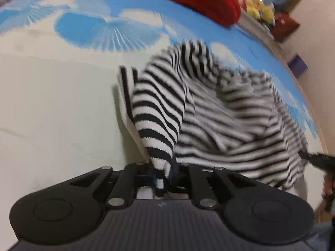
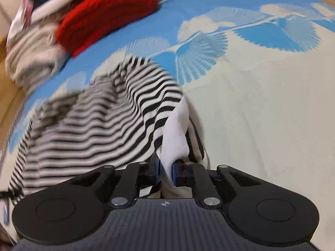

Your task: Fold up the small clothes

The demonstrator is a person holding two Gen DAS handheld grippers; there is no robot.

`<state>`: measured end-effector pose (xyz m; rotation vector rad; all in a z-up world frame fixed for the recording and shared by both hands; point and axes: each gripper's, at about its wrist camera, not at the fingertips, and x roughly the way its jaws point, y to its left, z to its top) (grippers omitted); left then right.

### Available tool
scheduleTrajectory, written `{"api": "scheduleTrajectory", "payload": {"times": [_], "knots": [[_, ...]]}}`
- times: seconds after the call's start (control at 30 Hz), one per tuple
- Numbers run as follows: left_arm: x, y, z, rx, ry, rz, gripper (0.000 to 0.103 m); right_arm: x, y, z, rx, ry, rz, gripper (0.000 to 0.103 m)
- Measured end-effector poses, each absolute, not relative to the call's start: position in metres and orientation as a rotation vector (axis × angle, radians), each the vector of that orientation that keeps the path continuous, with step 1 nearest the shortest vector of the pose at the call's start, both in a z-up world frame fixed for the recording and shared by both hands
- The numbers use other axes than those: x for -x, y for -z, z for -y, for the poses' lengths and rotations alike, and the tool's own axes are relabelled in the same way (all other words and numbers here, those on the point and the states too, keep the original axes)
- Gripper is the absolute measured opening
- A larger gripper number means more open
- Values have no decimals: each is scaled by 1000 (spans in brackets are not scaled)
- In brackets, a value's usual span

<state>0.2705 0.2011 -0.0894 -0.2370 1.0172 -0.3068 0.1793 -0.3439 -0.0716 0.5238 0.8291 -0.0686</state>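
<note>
- Black-and-white striped knit sweater (image 1: 219,115) lies rumpled on a blue and cream patterned bedspread (image 1: 62,104), spread between the two claws.
- Left claw (image 1: 161,177) is clamped on a bunched striped corner of the sweater; the cloth rises in a ridge straight ahead of the jaws and fans away to that claw's right.
- Right claw (image 2: 166,172) is clamped on a white ribbed edge of the same sweater (image 2: 94,121), the blue pads pressed on the cloth from both sides; the striped body runs off ahead and to that claw's left.
- Much of the sweater is blurred, so its folds cannot be read in detail.
- In the left wrist view, a dark part of the other tool and a bit of the hand (image 1: 327,186) holding it show at the far right edge, just beyond the sweater's hem.
- Red knit garment (image 2: 104,14) sits well ahead of both claws, at the far side of the bedspread.
- Beside it, ahead and left of the right claw, lies a heap of pale clothes (image 2: 33,52).
- Yellow soft toys (image 1: 259,10) are far ahead and right of the left claw, off the bed.
</note>
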Motion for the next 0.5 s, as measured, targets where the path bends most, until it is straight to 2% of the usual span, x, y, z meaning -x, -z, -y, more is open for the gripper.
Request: {"api": "scheduleTrajectory", "payload": {"times": [0.1,0.2,0.27,0.37,0.4,0.43,0.47,0.5], "knots": [[-252,69,-206,207,292,-969,7,-142,34,357,-514,81,-737,10],[-220,66,-208,142,289,-987,7,-101,30,365,-504,73,-738,9],[-201,73,-205,129,306,-1011,7,-81,46,365,-464,104,-782,9],[-193,92,-197,87,288,-1083,9,-77,97,375,-537,137,-948,10],[-194,94,-198,78,271,-1083,15,-79,102,376,-548,117,-966,13],[-197,96,-199,74,254,-1084,29,-79,100,376,-515,99,-956,16],[-197,93,-201,69,224,-1071,38,-79,96,376,-473,113,-945,32],[-194,86,-202,62,201,-1036,46,-75,90,379,-448,171,-920,55]]}}
